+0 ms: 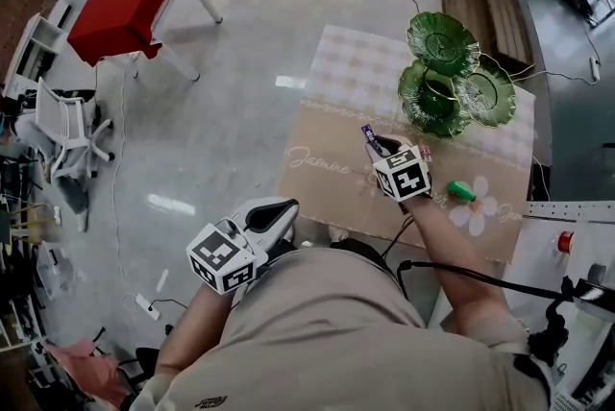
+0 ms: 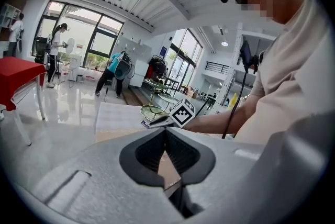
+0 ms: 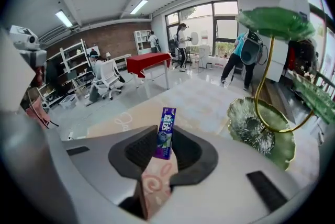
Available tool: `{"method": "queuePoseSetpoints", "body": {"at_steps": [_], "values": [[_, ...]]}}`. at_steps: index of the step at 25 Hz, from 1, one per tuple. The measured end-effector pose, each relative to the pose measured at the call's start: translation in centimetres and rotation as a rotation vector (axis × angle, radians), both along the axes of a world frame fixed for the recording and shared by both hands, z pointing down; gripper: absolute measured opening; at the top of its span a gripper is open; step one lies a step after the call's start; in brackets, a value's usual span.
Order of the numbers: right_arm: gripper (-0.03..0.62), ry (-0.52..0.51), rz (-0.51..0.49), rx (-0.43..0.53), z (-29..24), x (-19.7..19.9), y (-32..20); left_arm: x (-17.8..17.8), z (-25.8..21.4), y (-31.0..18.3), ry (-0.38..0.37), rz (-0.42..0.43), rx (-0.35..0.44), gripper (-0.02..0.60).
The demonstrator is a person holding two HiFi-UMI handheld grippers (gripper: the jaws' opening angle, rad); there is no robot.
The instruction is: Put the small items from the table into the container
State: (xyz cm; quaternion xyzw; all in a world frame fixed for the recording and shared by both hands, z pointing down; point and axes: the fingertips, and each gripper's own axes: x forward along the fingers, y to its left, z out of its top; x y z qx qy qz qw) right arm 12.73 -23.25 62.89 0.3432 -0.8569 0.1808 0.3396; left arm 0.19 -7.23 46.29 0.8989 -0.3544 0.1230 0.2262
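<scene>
Over the near half of the table (image 1: 327,179), short of the green tiered dish (image 1: 444,73) at the far right, the right gripper (image 1: 377,146) is clamped on an upright purple gum pack (image 3: 166,134). The left gripper (image 1: 279,212) is held back, jaws pressed together, empty. Carry step, by the look of it: a reach over the dish, then release, is called for.

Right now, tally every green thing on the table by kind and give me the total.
Leaf-shaped dishes: 3
Small green item lying on the cloth: 1
Total: 4
</scene>
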Motion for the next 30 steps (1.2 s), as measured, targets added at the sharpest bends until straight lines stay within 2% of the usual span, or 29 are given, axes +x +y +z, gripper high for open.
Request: {"method": "queuePoseSetpoints", "body": {"at_steps": [10, 16, 23, 30], "values": [[0.095, -0.092, -0.083, 0.097, -13.1, 2.9, -0.1, 4.1, -0.4, -0.3, 0.03, 0.093, 0.025, 0.008], [0.095, -0.07, -0.066, 0.181, -18.9, 5.9, -3.2, 5.0, -0.3, -0.3, 0.044, 0.107, 0.028, 0.008], [0.095, -0.017, 0.024, 0.248, -22.0, 9.8, -9.5, 3.9, -0.5, 0.0, 0.046, 0.068, 0.034, 0.008], [0.095, 0.026, 0.076, 0.221, -21.2, 11.2, -15.2, 1.7, -0.3, 0.5, 0.05, -0.004, 0.029, 0.008]]}}
